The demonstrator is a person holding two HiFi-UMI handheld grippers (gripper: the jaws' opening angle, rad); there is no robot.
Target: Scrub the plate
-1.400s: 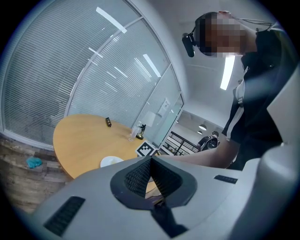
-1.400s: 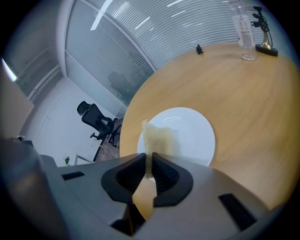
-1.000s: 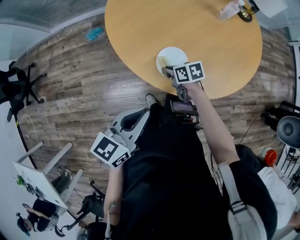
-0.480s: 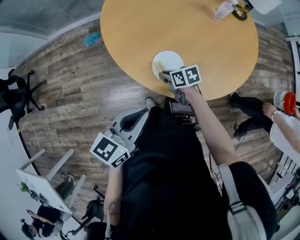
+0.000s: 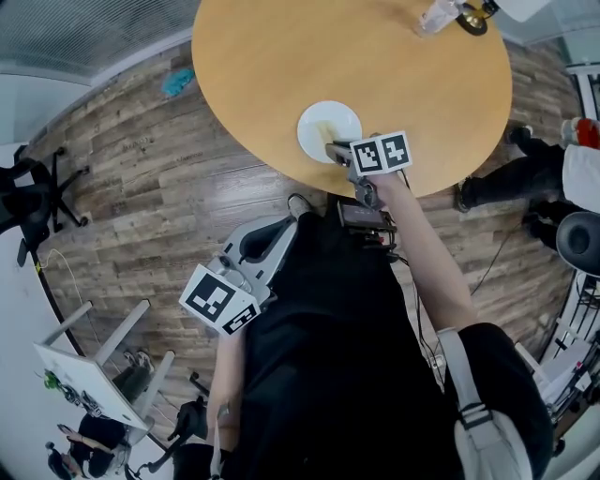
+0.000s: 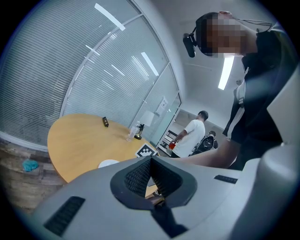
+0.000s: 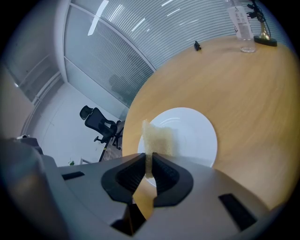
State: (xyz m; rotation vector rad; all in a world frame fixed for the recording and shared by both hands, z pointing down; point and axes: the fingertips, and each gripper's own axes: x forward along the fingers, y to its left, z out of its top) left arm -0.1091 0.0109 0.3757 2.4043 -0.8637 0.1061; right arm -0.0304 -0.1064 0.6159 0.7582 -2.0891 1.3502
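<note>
A white plate (image 5: 329,131) lies near the front edge of the round wooden table (image 5: 281,56). My right gripper (image 5: 337,151) reaches over the plate's near rim, shut on a yellow sponge (image 7: 157,138). In the right gripper view the sponge sticks up from between the jaws of the right gripper (image 7: 149,167), over the left part of the plate (image 7: 192,136). My left gripper (image 5: 272,234) hangs low beside my body, away from the table, over the wooden floor. Its jaws, seen in the left gripper view (image 6: 149,174), are closed with nothing between them. The plate (image 6: 108,163) shows small in that view.
A clear bottle (image 5: 441,17) and a small dark stand (image 5: 472,21) sit at the table's far side. A black office chair (image 5: 33,187) stands at the left, and a teal cloth (image 5: 178,82) lies on the floor. A person's legs (image 5: 511,178) are at the right of the table.
The plate and table sit a little further left in the head view. The right gripper stays at the plate's near rim with the sponge. A bystander has moved along the right side.
</note>
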